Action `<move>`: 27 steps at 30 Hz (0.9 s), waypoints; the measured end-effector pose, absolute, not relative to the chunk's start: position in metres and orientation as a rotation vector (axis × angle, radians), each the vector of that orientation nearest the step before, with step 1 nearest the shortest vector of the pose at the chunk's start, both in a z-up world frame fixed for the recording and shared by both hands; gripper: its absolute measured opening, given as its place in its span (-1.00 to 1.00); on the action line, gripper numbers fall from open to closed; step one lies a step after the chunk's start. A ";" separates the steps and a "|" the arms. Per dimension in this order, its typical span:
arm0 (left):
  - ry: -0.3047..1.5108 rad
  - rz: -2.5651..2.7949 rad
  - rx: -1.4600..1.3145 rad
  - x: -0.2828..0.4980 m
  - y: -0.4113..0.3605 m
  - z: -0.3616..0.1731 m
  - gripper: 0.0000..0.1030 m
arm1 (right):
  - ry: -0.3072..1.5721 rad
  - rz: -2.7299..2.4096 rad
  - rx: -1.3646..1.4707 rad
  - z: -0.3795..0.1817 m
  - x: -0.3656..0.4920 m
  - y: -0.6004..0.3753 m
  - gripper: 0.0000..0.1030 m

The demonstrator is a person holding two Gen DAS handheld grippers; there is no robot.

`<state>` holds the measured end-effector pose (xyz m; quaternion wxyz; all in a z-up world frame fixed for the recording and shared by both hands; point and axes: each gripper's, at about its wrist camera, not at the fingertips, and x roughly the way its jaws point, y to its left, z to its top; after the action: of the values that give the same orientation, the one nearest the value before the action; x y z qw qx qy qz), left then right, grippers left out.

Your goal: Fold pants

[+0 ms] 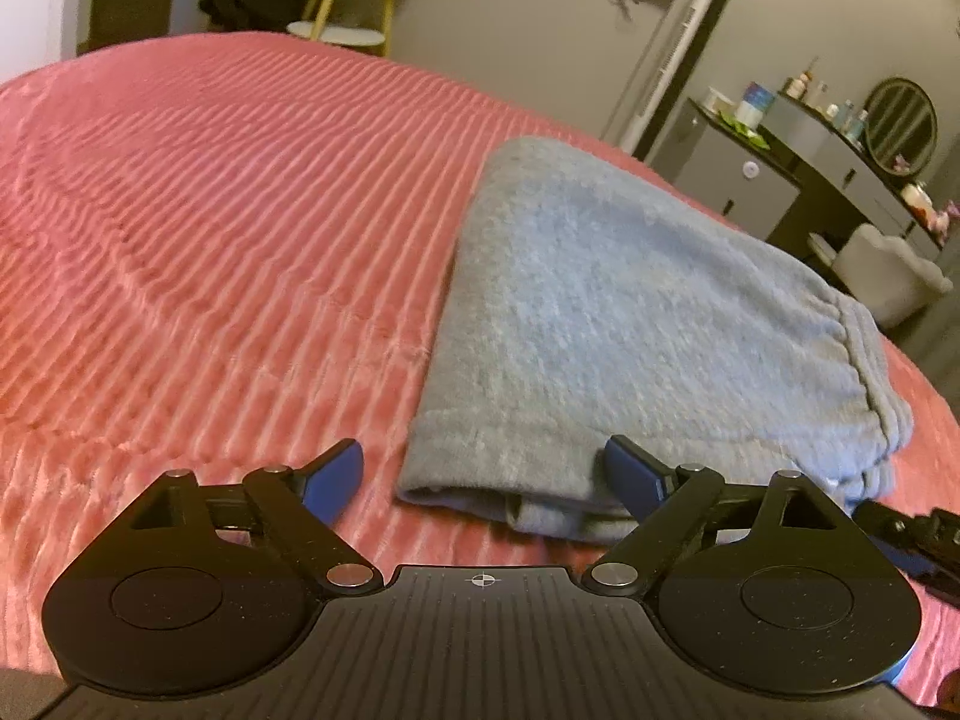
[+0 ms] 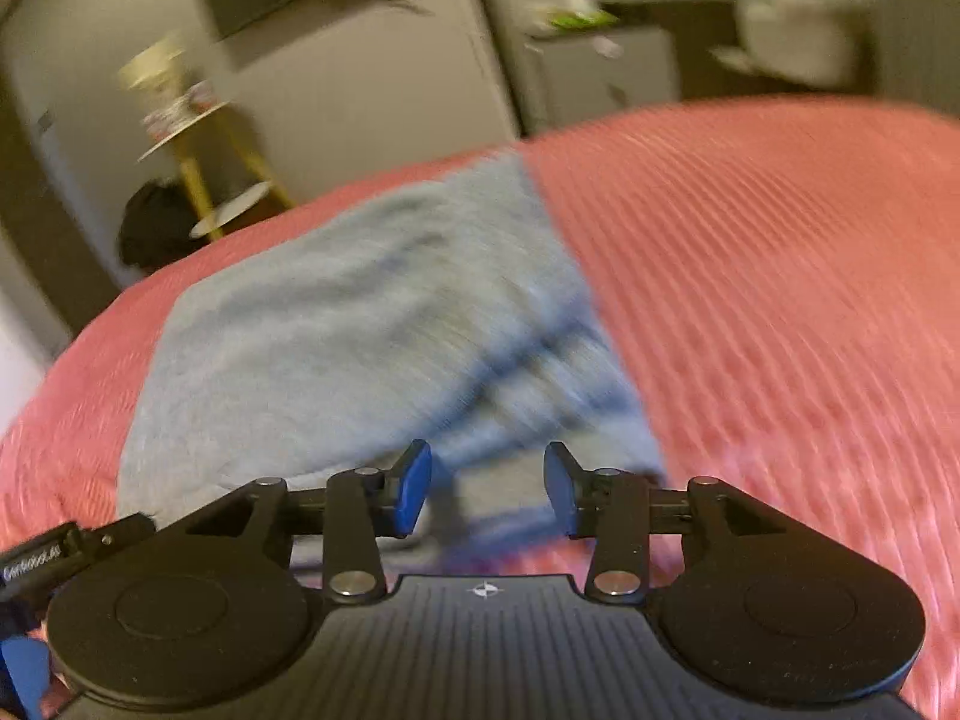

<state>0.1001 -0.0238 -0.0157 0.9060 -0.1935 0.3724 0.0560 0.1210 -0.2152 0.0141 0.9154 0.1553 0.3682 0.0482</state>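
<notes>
Pants point(image 1: 630, 312): light blue, folded into a thick stack on the pink ribbed bedspread point(image 1: 210, 240); near edge just beyond both grippers.
Left gripper point(image 1: 483, 477): jaws spread wide, nothing pinched; right finger point(image 1: 630, 471) in front of the stack's near edge, contact not clear.
Right gripper point(image 2: 487, 492): jaws partly apart, empty; view blurred, cloth beyond the tips.
Stage: fold looks finished or nearly so.
Risk, snag: a pad catching the near hem on withdrawal, dragging the top layer open.
Risk, skew: near-right layers look uneven; a nudge could slide them further.
Risk, collision: grippers close together at the near edge.
</notes>
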 end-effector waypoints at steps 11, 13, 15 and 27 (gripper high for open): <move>0.811 0.070 -0.139 0.065 -0.075 -0.002 0.79 | 0.782 0.167 0.113 0.004 0.052 -0.202 0.85; 0.820 0.079 -0.095 0.057 -0.079 0.000 0.80 | 0.733 0.194 0.046 0.008 0.045 -0.185 0.88; 0.825 0.094 -0.071 0.049 -0.079 0.002 0.81 | 0.721 0.233 -0.011 0.010 0.041 -0.172 0.92; 0.856 0.138 -0.032 0.038 -0.079 0.004 0.84 | 0.655 0.250 -0.010 0.018 0.018 -0.157 0.92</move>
<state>0.0383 -0.0787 0.0039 0.9075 -0.0157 0.4145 0.0667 0.0180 -0.1572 0.0180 0.9391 -0.0048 0.3210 0.1225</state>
